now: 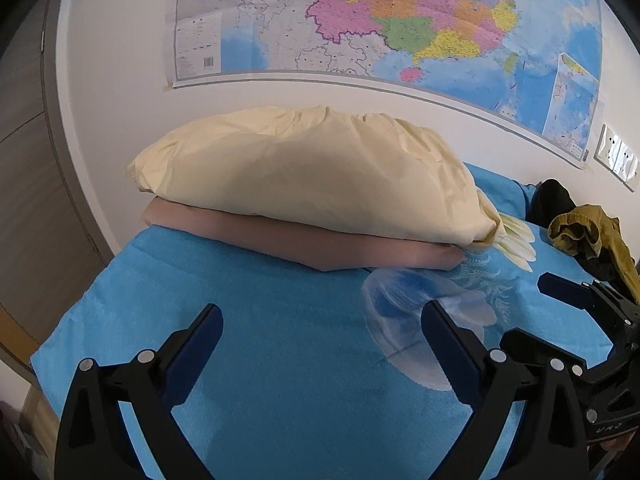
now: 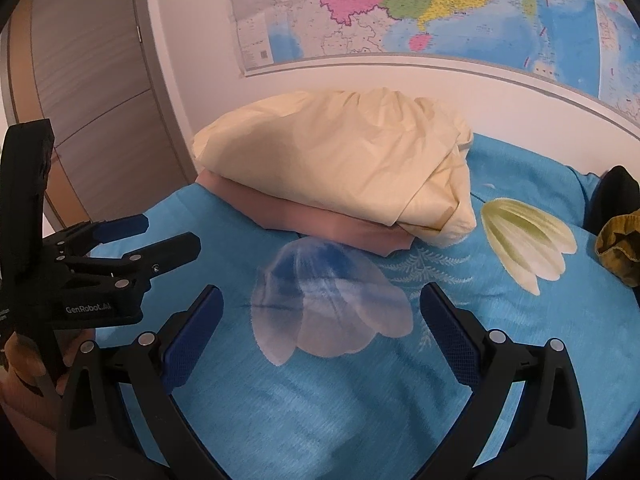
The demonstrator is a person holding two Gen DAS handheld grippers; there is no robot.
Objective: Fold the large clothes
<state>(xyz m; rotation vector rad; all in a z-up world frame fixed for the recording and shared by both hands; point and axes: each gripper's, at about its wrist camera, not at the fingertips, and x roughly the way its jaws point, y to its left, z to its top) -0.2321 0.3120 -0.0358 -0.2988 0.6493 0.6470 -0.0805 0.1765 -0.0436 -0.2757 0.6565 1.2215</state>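
Observation:
A folded cream cloth (image 1: 304, 176) (image 2: 340, 160) lies on top of a folded pink cloth (image 1: 320, 248) (image 2: 320, 220) at the back of the blue bed cover (image 1: 260, 340) (image 2: 320, 400). At the far right edge a crumpled olive garment (image 1: 588, 232) (image 2: 620, 244) sits against a black garment (image 1: 552, 200) (image 2: 616, 192). My left gripper (image 1: 322, 320) (image 2: 168, 236) is open and holds nothing, hovering over the bed in front of the stack. My right gripper (image 2: 322, 300) (image 1: 536, 312) is open and holds nothing beside it, over a printed flower.
A large map (image 1: 400, 20) (image 2: 400, 8) hangs on the white wall behind the bed. A wooden door (image 1: 24, 160) (image 2: 88, 100) stands to the left, past the bed's edge. A wall socket (image 1: 618, 158) is at the right. A hand (image 2: 24, 360) grips the left tool.

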